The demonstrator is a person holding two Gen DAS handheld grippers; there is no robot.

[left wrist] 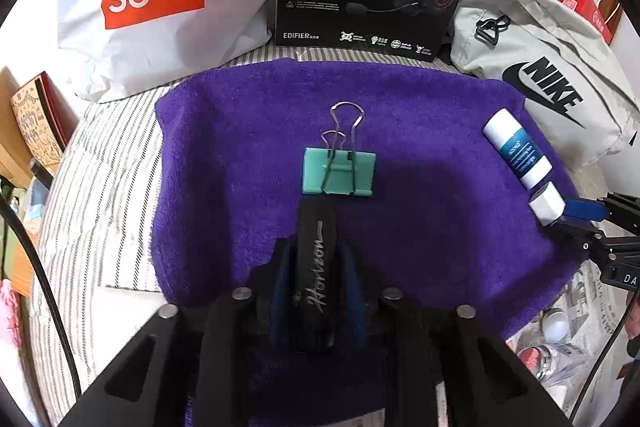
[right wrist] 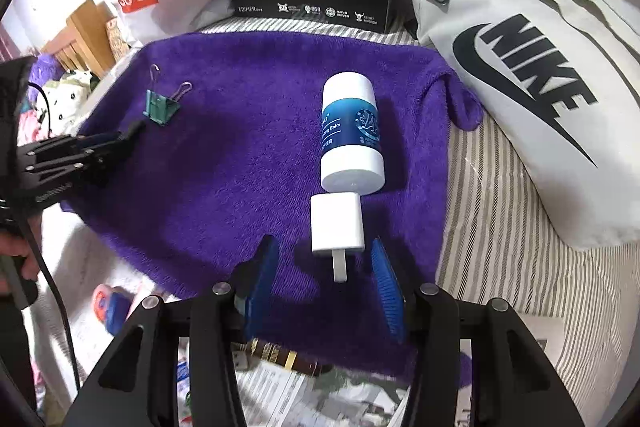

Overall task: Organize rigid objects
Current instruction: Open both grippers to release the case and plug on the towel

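my left gripper seems to pinch the black horizon case, though contact is hard to see. my right gripper stands spread around the white charger plug on the purple towel.

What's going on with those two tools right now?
Left tool around black Horizon case. Right tool open, white plug lying loose between fingers. Green binder clip just ahead.

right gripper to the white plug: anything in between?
Nothing visible. The white plug lies on the purple towel just ahead of the right gripper, whose jaws stand open either side of its prong. The balm tube lies beyond the plug, not in the path.
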